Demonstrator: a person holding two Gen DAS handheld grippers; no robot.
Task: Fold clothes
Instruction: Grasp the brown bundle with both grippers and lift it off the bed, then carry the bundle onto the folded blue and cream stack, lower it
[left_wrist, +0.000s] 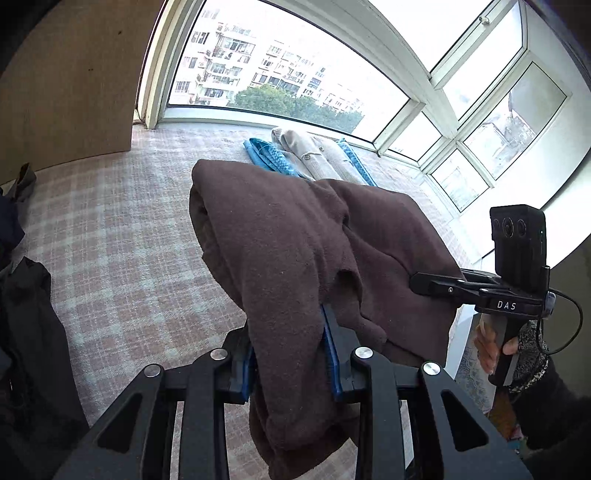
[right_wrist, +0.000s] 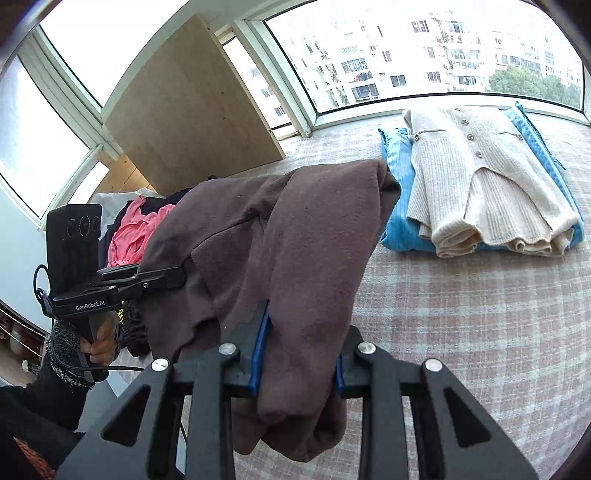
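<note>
Jaws of left gripper (left_wrist: 291, 354) and right gripper (right_wrist: 299, 347) both clamped on brown garment (left_wrist: 295, 236), cloth draped between them

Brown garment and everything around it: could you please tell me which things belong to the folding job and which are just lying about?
Part of the job:
- brown garment, clamped by left gripper and right gripper
- folded stack: cream cardigan on blue garment
- unfolded pile with pink top

Lying about:
- wooden board
- checked sheet

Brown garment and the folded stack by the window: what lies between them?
Nothing: in the right wrist view only bare checked bedcover lies between the lifted brown garment and the cream cardigan stack.
</note>
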